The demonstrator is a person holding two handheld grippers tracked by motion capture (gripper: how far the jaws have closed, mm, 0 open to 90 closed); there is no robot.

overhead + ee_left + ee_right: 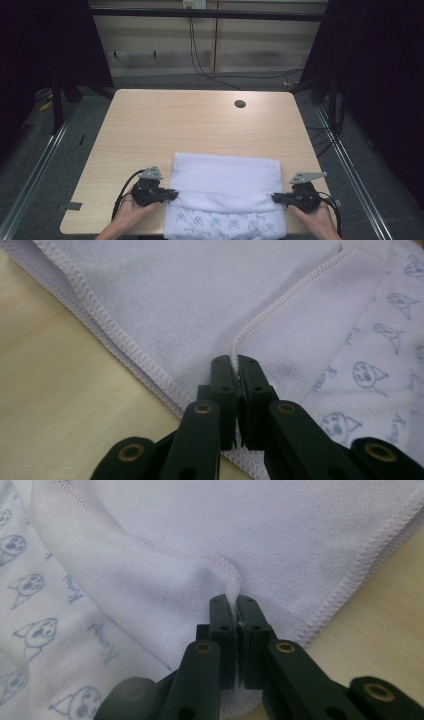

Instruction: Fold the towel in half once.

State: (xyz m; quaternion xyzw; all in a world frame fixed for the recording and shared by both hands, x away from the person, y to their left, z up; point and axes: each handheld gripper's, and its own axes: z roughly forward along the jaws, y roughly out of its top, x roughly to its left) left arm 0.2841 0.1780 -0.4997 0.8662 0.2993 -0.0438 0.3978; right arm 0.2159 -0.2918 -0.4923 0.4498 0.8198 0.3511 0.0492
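Left claw and right claw each clamp the towel hem between closed jaws; uneven pulling risks slippage.

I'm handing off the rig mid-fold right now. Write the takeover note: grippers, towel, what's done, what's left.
Left gripper: jaws shut on the towel at its stitched edge on the left side.
Right gripper: jaws shut on the same edge on the right side.
Towel: at the near edge of the table, plain side up toward the far end, printed side showing at the near end, hanging slightly over the edge.
Done: both sides of the edge pinched, a fold partly made.
Left: probably carry the held edge across, lay it flat, then release.
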